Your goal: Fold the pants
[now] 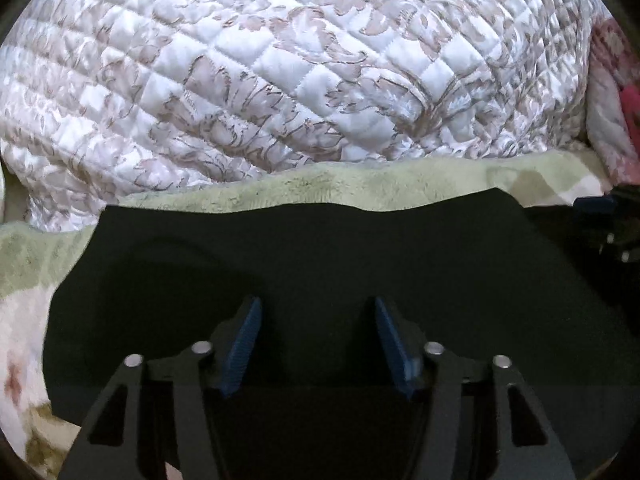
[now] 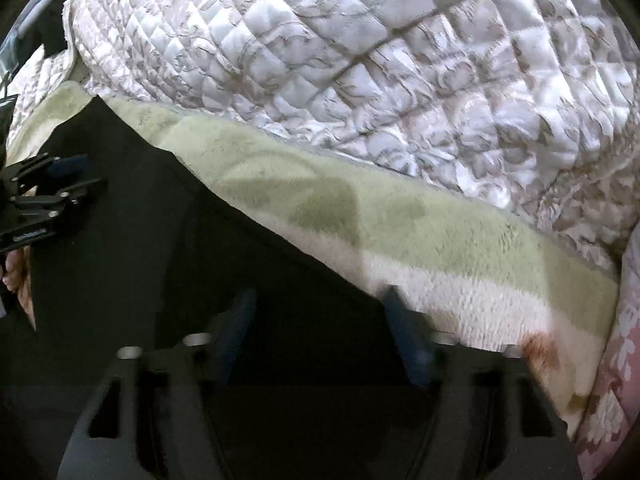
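The dark pants (image 1: pixel 320 256) lie flat on a pale green fleece blanket (image 1: pixel 360 184). In the left wrist view my left gripper (image 1: pixel 318 304) is open, its blue pads apart, low over the pants with nothing between them. In the right wrist view the pants (image 2: pixel 140 220) fill the lower left, their edge running diagonally. My right gripper (image 2: pixel 320 296) is open over that edge, one fingertip above the pants and one above the blanket (image 2: pixel 420 232). The left gripper also shows in the right wrist view (image 2: pixel 60 184), and the right gripper shows at the right edge of the left wrist view (image 1: pixel 600 208).
A quilted white and beige bedspread (image 1: pixel 300 60) is bunched up behind the blanket and also fills the top of the right wrist view (image 2: pixel 400 60). Pink patterned fabric (image 2: pixel 624 352) lies at the far right.
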`<action>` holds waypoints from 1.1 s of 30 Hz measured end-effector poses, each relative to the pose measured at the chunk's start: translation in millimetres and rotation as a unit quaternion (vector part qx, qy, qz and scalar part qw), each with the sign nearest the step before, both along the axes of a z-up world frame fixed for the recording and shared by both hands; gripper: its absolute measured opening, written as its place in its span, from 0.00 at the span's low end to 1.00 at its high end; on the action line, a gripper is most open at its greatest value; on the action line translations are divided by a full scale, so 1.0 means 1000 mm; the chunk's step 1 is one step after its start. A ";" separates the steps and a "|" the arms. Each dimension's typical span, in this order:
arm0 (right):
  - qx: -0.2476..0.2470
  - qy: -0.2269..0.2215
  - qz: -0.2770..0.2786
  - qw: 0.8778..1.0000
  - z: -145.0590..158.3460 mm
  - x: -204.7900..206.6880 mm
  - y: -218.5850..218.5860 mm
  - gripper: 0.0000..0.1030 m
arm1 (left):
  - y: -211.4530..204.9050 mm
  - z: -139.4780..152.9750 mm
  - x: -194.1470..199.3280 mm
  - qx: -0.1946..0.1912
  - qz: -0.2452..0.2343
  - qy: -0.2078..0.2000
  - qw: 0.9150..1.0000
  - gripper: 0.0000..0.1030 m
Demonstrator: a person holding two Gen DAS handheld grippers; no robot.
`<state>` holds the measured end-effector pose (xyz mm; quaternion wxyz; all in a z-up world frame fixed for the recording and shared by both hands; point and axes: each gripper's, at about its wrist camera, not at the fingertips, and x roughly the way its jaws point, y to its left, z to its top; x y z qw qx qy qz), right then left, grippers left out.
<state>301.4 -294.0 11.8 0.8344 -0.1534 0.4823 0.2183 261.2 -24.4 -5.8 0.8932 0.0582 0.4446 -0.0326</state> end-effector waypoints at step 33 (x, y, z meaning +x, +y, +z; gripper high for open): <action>0.160 0.006 -0.115 0.980 0.017 -0.332 -0.041 0.19 | 0.032 0.021 -0.296 -0.137 0.015 0.000 0.990 0.05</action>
